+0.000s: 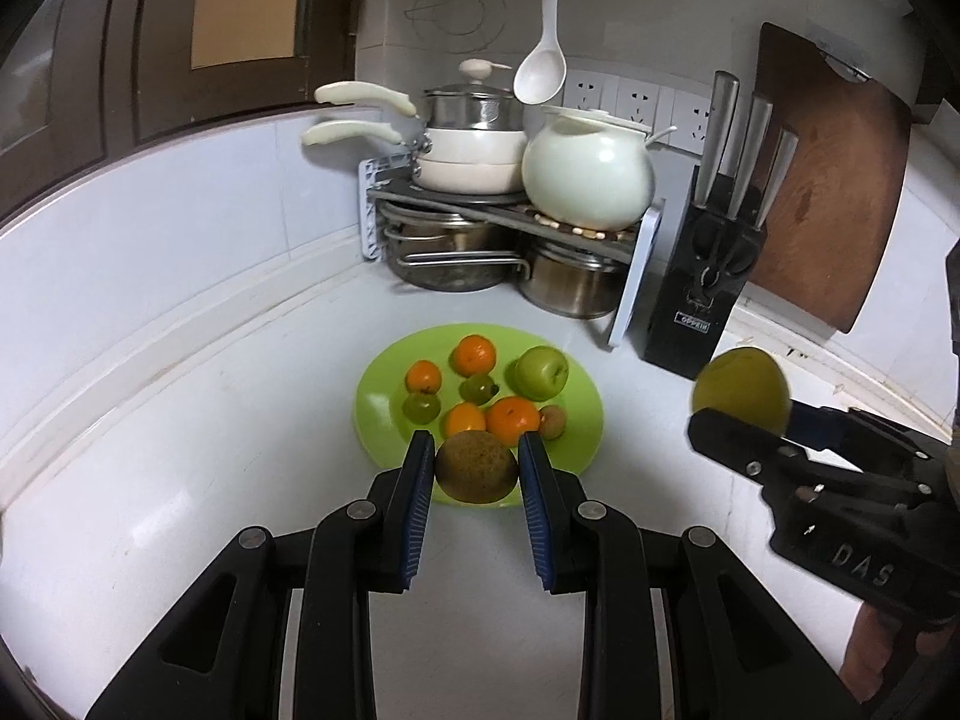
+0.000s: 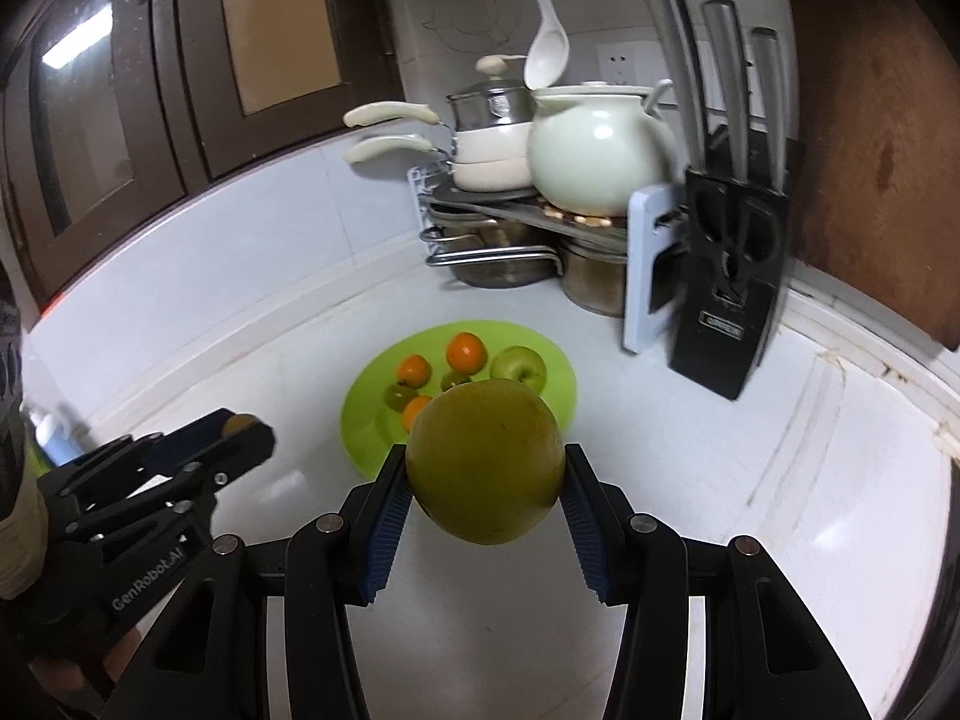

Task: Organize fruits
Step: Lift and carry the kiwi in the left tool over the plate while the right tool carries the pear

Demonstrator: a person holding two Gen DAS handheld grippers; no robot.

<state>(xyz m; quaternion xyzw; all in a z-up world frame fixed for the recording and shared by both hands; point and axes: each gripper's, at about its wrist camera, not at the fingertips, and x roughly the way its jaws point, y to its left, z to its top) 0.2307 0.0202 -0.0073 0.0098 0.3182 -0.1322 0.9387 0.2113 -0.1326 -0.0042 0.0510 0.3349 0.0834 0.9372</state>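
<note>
Left gripper [image 1: 477,462]: clamped on a brown round fruit [image 1: 476,468], pads pressing both flanks, held above the near rim of the green plate [image 1: 576,450]. Right gripper [image 2: 486,480]: clamped on a large yellow-green fruit [image 2: 485,461], blue pads bearing on its widest part, held clear of the white counter [image 2: 720,450] and in front of the plate.

Risks, judged from this arrangement:
- Slip of the yellow-green fruit. Smooth curved skin, contact only at two narrow pad lines; a quick tilt or jolt likely to roll it out downward onto the counter or onto the plated fruit.
- Collision between the two tools. Both aimed toward the same plate from adjacent sides; simultaneous lowering likely to bring finger linkages together.
- Knocking plated fruit. Oranges [image 1: 474,355], a green apple [image 1: 540,372] and smaller green and brown pieces crowded on the near half of the plate; a fruit set down among them likely to shove neighbours toward the shallow rim and off it.

Clearances:
- Open counter to the left of the plate up to the raised wall lip, and to the right up to the knife block [image 1: 699,300].
- Behind the plate: pot rack [image 1: 510,222] with stacked pans and a white pot, near the far rim; little room there.
- Ladle [image 1: 540,69] hanging overhead at the back; well apart from both tools.
</note>
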